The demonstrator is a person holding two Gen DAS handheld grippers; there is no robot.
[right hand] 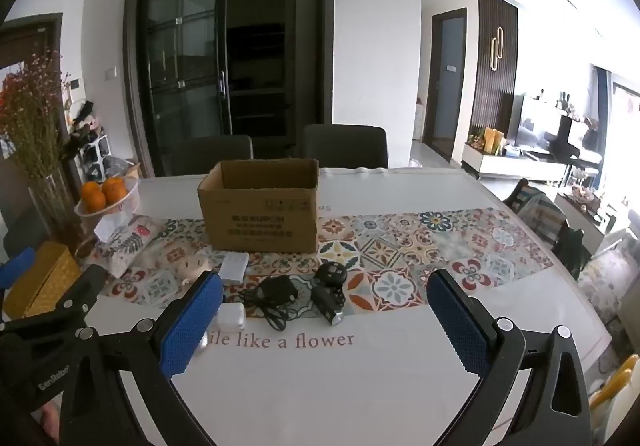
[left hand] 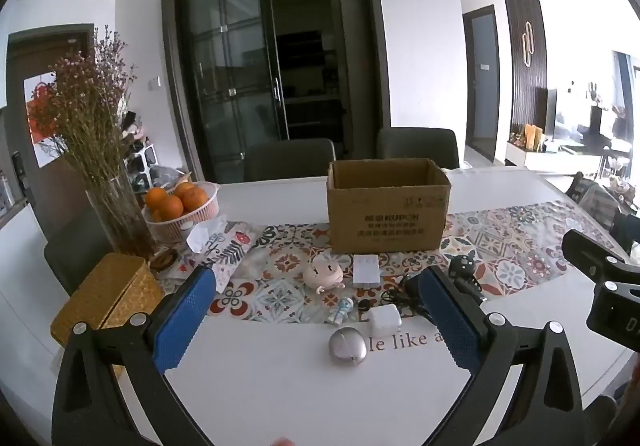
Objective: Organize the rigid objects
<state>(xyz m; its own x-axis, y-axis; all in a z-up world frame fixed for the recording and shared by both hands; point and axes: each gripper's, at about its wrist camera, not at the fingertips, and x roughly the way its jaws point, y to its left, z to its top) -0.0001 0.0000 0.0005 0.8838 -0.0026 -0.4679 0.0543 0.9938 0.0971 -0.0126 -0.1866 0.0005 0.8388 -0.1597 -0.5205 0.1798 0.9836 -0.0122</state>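
Note:
An open cardboard box (left hand: 387, 205) (right hand: 260, 205) stands on the patterned runner. In front of it lie a pink round toy (left hand: 323, 274), a white flat case (left hand: 365, 270) (right hand: 234, 266), a small astronaut figure (left hand: 341, 310), a white cube charger (left hand: 384, 320) (right hand: 233, 317), a silver round gadget (left hand: 347, 346), a black adapter with cable (right hand: 276, 296) and a black bike light (right hand: 329, 296). My left gripper (left hand: 320, 282) is open, hovering above the small items. My right gripper (right hand: 325, 286) is open too, with nothing between its fingers.
At the left stand a glass vase of dried flowers (left hand: 116, 213), a basket of oranges (left hand: 180, 205), a fabric tissue pouch (left hand: 224, 246) and a woven yellow box (left hand: 108, 298). Two dark chairs (left hand: 290, 157) sit behind the table (left hand: 320, 386). The right gripper's body (left hand: 608, 286) shows at the right.

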